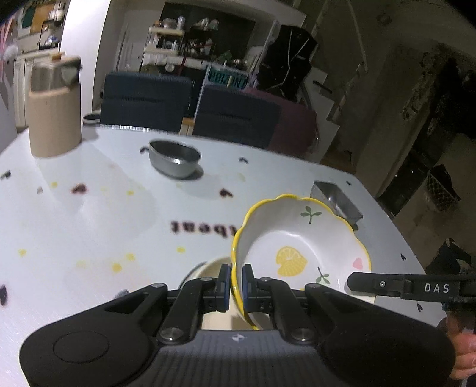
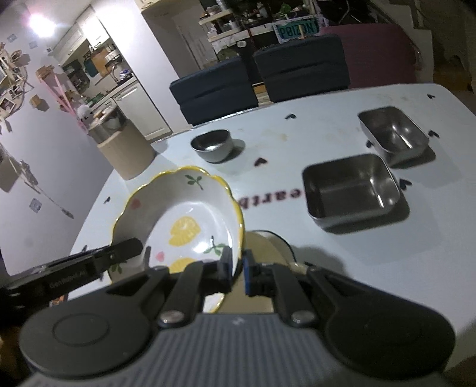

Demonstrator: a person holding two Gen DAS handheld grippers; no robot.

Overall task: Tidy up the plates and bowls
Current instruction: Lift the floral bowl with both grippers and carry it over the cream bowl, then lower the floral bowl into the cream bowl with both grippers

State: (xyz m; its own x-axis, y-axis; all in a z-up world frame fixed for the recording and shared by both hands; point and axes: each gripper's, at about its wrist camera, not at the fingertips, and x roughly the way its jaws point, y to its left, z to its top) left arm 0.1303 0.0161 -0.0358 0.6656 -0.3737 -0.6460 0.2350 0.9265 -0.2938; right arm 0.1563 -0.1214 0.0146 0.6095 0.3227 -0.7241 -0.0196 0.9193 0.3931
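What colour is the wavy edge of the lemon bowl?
Yellow, clearest on the lemon bowl in the left wrist view.

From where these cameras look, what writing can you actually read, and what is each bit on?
"POIZON": teal sign behind the dark chairs, mirrored in the right wrist view.
"DAS": black finger of the right gripper, seen from the left wrist.
"beat" and "eartb": upside-down, cut-off dark lettering on the white tablecloth.
Pale print on the left gripper's finger: too blurred to read.
Lemon bowl: pictures only, no words.

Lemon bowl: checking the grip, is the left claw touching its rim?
Touching. The left wrist view shows the left claw with both pads pressed on the scalloped yellow rim of the lemon bowl.
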